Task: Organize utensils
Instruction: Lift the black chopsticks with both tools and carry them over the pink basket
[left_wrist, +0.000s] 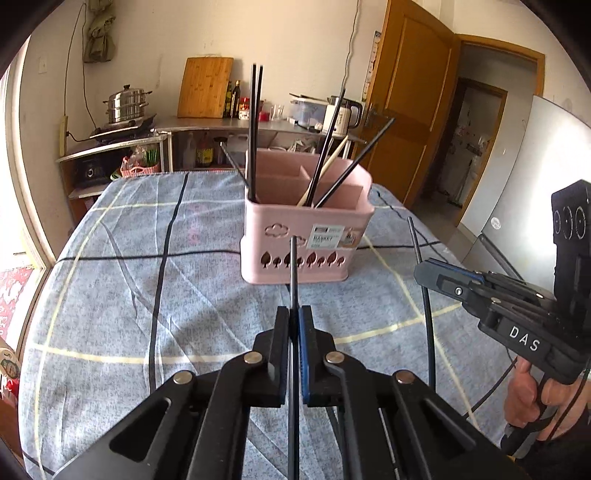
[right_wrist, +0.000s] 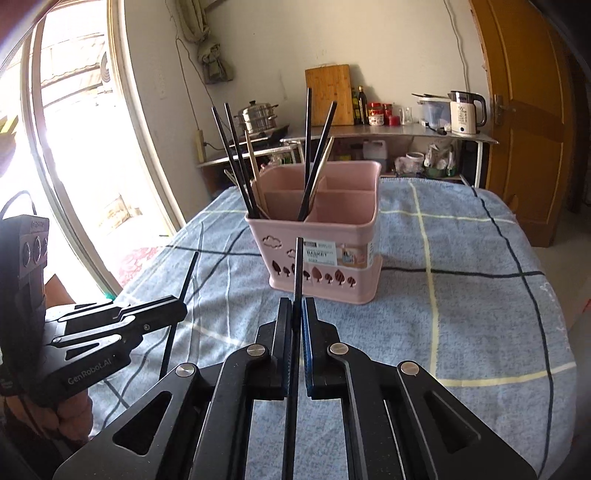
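Note:
A pink utensil basket (left_wrist: 306, 236) with compartments stands on the blue checked cloth; it also shows in the right wrist view (right_wrist: 325, 254). Several black chopsticks (left_wrist: 255, 129) and a pale wooden one (left_wrist: 325, 170) lean in it. My left gripper (left_wrist: 294, 314) is shut on a black chopstick (left_wrist: 293, 269) that points up in front of the basket. My right gripper (right_wrist: 297, 306) is shut on another black chopstick (right_wrist: 298, 266). The right gripper shows at the right of the left view (left_wrist: 436, 273), the left gripper at the left of the right view (right_wrist: 177, 312).
The table is covered by a blue checked cloth (left_wrist: 147, 295). Behind it a steel counter (left_wrist: 229, 123) holds a steamer pot (left_wrist: 127, 103), a cutting board, bottles and a kettle (left_wrist: 343, 114). A wooden door (left_wrist: 406, 103) and a fridge (left_wrist: 524, 192) stand to the right.

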